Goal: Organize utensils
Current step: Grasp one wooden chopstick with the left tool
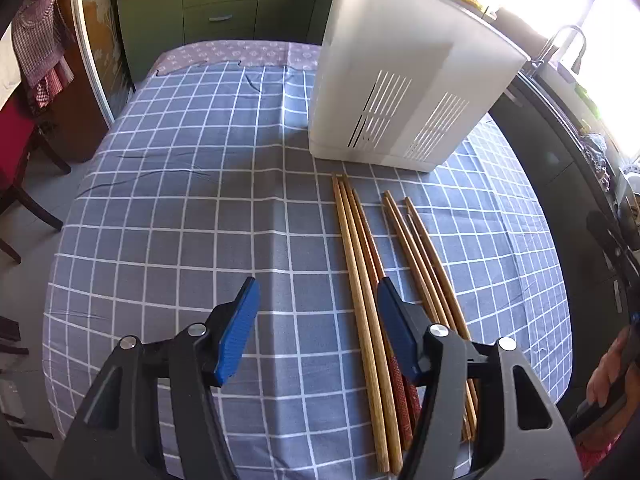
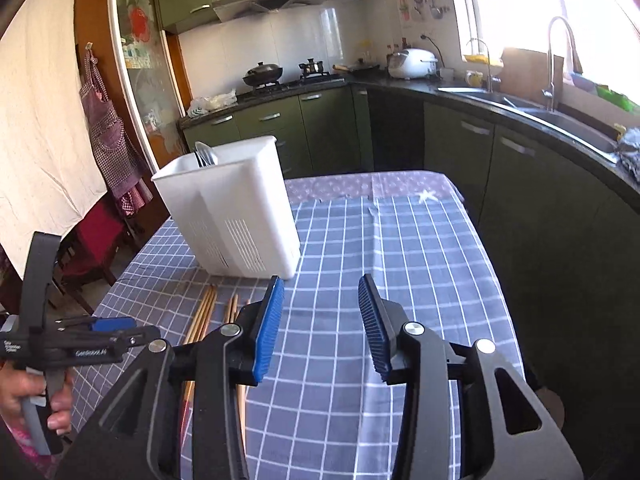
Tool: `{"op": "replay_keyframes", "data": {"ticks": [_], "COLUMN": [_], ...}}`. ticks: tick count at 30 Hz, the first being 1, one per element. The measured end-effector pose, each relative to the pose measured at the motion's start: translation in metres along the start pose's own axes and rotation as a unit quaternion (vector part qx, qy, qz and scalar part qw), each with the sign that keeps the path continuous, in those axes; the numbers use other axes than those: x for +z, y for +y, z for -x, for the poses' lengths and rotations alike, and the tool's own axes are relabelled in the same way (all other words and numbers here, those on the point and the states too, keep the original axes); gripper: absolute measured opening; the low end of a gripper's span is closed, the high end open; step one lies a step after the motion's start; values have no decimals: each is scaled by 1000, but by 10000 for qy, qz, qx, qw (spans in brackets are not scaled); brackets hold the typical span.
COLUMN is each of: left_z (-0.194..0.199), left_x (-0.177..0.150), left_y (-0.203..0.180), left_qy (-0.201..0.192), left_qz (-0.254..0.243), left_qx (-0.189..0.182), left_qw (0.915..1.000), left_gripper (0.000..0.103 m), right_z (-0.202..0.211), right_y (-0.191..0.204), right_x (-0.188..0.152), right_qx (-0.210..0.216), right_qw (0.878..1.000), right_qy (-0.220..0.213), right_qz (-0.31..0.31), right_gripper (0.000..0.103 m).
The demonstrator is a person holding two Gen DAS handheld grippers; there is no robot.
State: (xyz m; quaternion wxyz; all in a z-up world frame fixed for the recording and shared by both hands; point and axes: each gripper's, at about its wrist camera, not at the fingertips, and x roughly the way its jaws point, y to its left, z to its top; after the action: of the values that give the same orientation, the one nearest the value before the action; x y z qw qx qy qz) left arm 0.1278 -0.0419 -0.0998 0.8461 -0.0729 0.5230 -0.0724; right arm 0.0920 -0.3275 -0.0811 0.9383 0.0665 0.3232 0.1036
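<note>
The left gripper (image 1: 318, 304) hangs with its blue jaws wide apart and nothing between them. Wooden chopsticks (image 1: 360, 280) lie side by side on the checked table (image 1: 180, 220), just before a white utensil holder (image 1: 400, 80).

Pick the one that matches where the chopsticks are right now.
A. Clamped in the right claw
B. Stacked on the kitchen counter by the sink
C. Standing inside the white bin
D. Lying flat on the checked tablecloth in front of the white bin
D: the chopsticks lie loose on the checked tablecloth just in front of the white bin, and both the left claw and right claw are open and empty.
</note>
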Motion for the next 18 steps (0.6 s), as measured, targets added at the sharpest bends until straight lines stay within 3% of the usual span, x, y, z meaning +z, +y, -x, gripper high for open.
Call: {"op": "replay_keyframes", "data": {"ticks": [5, 18], "left_z": [-26, -31], "left_x": [7, 15], "left_y": [-3, -19], "left_qy": [301, 336], "left_qz": [49, -184], "left_qx": [253, 560], "left_qw": [9992, 9977], "left_gripper": [49, 49], "right_z": [5, 3], "right_y": [-21, -34], "right_x": [-18, -16], "right_qx": [41, 201], "right_qw": [9997, 9985], "right_qy": [95, 165], "right_qz": [-229, -474], "right_gripper": [39, 40]}}
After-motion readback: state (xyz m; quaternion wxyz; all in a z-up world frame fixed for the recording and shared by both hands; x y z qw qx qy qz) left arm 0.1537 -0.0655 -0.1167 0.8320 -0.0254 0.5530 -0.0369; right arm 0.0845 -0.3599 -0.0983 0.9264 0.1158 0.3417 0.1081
